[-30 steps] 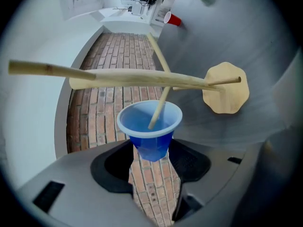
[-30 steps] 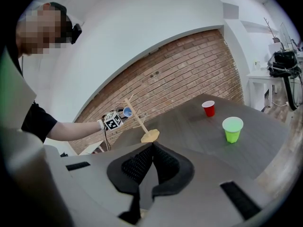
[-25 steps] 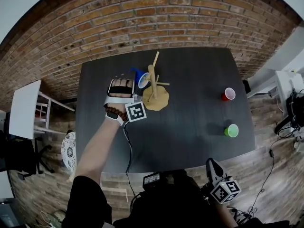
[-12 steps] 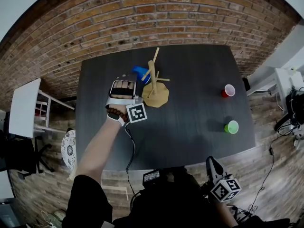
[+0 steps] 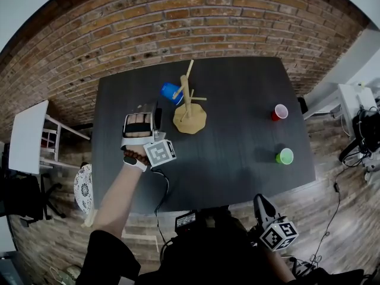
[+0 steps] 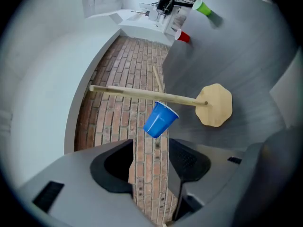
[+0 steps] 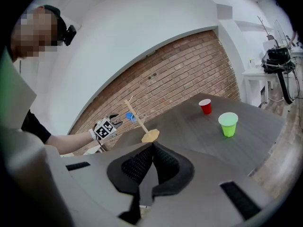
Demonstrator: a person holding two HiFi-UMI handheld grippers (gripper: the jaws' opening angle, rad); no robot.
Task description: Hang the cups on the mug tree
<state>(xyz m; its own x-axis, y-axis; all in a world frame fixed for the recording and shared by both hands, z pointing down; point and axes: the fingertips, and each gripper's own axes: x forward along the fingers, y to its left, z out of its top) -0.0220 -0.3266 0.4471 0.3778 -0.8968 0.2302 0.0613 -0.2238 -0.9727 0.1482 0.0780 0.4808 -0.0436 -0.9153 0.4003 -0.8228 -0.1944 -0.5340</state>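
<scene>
Cups come in three colours here, and one is already where the task wants it. The blue cup [image 5: 170, 92] hangs tipped on a left-hand peg of the mug tree [image 5: 189, 103], mouth toward the post and clear of the desk [image 5: 237, 88]. We judge it to be slipped over the peg, since nothing else carries it.

Our left gripper [image 6: 150, 156] sits just beside the tree on its left. Its jaws are spread wide, with only the brick wall [image 5: 178, 28] showing between them, and the blue cup lies ahead of the pads without touching them. That open, empty stance suits a hand with no more business with this cup, and the gap keeps the light tree from being knocked.

The red cup [image 5: 279, 112] and the green cup [image 5: 285, 156] stand upright, mouths up, on the right side of the desk, well apart from the tree. The red one is nearer the wall and the green one nearer us. Our right gripper [image 7: 152, 148] hangs low at the desk's near edge, jaws pressed together on nothing, facing across the desk toward both cups. We think this hand is the natural one to fetch them, because they stand on its side. It would need to spread its jaws first.
</scene>
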